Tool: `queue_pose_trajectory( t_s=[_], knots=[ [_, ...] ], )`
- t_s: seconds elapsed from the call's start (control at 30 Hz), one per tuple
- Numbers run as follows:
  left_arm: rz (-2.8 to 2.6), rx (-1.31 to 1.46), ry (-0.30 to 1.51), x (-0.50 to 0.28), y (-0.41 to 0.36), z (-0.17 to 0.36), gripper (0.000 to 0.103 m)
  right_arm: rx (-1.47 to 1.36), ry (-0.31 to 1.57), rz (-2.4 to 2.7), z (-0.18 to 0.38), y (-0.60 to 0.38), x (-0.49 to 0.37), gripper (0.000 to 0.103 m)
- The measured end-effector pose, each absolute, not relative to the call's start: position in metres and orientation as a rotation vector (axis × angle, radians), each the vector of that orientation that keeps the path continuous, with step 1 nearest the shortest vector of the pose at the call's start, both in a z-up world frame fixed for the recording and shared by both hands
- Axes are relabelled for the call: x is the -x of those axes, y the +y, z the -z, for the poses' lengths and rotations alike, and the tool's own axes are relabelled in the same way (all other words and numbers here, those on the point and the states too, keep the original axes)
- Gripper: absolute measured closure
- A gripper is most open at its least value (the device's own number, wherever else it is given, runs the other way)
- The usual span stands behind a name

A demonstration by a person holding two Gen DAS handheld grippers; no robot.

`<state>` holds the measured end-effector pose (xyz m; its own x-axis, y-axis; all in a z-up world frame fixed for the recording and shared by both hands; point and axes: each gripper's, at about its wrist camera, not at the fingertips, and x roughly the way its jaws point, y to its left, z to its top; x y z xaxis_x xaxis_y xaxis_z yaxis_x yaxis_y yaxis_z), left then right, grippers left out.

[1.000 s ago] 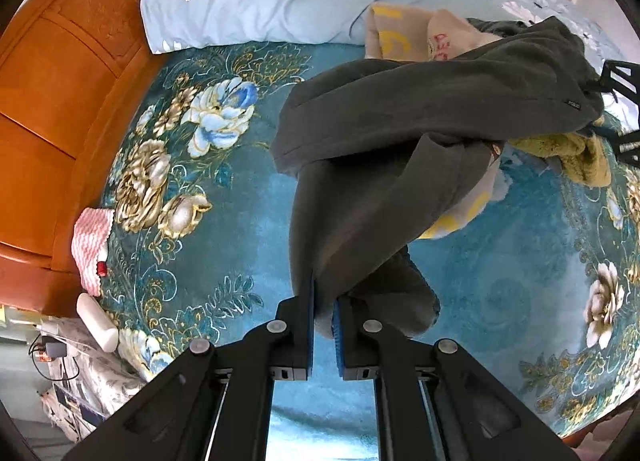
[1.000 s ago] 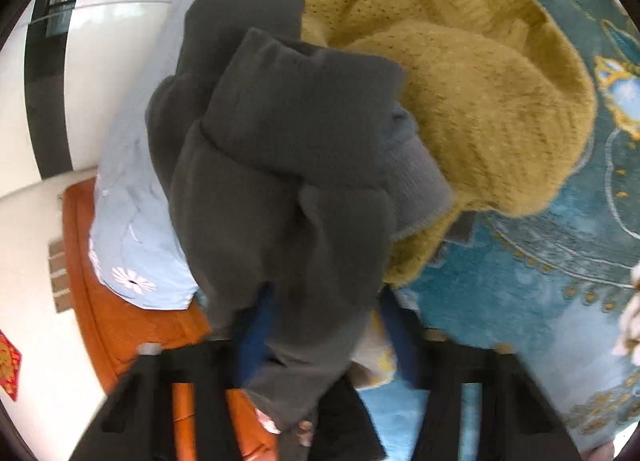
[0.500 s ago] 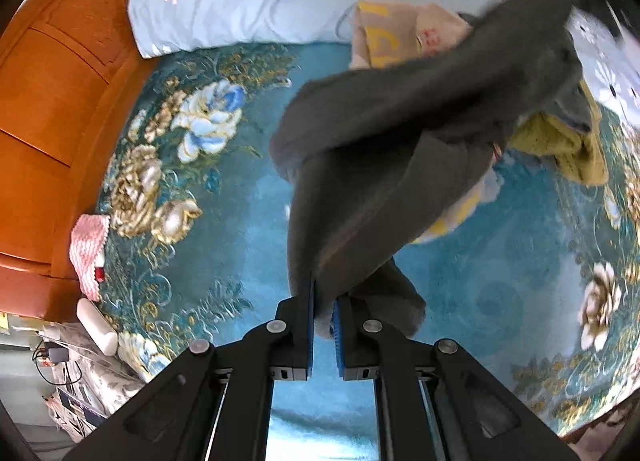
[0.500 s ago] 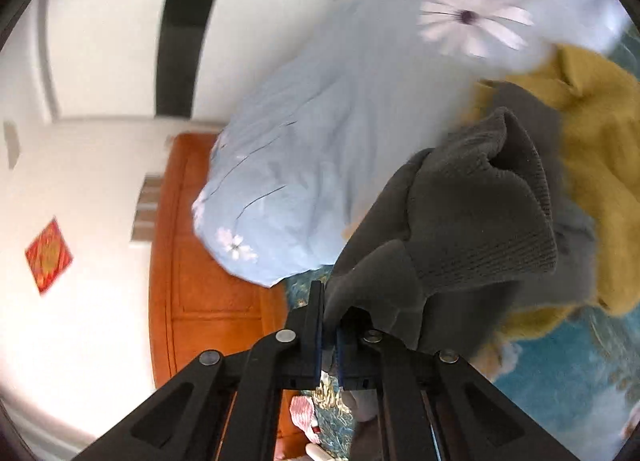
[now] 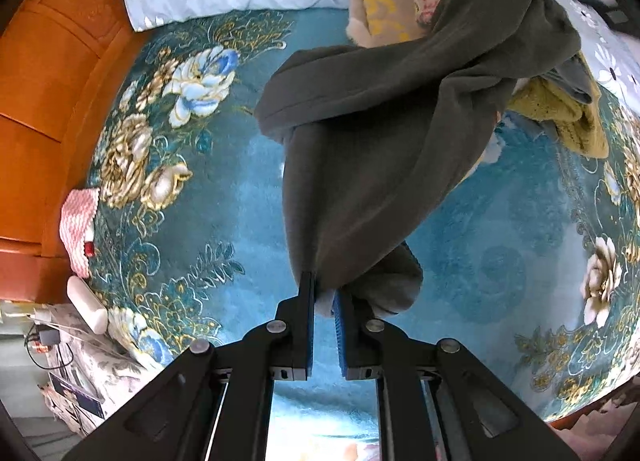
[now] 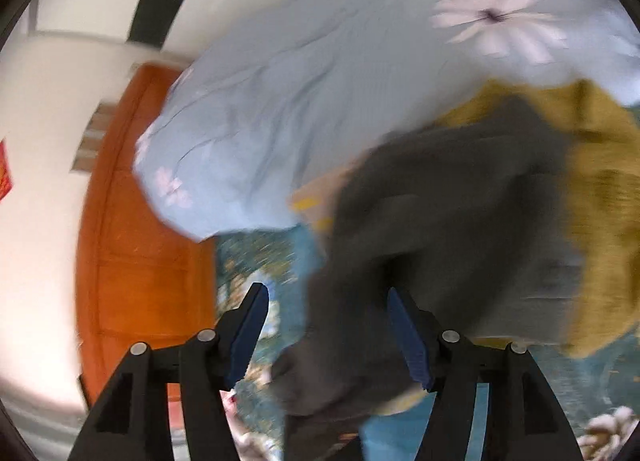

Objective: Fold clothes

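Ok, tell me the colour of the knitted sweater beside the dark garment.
Mustard yellow knitted sweater; right wrist view.

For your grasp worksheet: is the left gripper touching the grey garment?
Touching. The left wrist view shows the left gripper shut on the grey garment, cloth pinched between its pads.

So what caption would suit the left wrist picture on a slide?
Left hand-held gripper pinching a dark grey garment above a teal floral blanket.

Bright daylight, sharp left wrist view, heavy motion blur in right wrist view, fisheye-bent edges.
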<state>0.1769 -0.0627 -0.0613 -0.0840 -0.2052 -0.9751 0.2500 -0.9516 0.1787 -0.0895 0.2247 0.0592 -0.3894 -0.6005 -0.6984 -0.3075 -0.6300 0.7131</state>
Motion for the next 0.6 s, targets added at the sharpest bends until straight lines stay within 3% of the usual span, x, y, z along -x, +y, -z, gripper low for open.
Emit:
queue_pose_trajectory(
  t_s=[0.3, 0.47, 0.5, 0.53, 0.6],
  knots=[
    [2.053, -1.912, 0.089, -0.172, -0.072, 0.076, 0.093, -1.726, -1.440, 2.110, 0.006, 0.281, 0.064, 0.040],
    [2.055, -1.908, 0.073, -0.173, -0.073, 0.073, 0.092, -1.764, -1.519, 2.015, 0.028, 0.260, 0.085, 0.054],
    [2.052, -1.907, 0.070, -0.173, -0.074, 0.072, 0.092, -1.783, -1.527, 2.014, 0.031, 0.258, 0.088, 0.064],
    [2.051, -1.904, 0.068, -0.173, -0.074, 0.072, 0.092, -1.794, -1.543, 2.015, 0.032, 0.258, 0.091, 0.082],
    [2.058, -1.884, 0.059, -0.171, -0.075, 0.068, 0.092, -1.755, -1.615, 2.033, 0.030, 0.262, 0.094, 0.097]
  ],
)
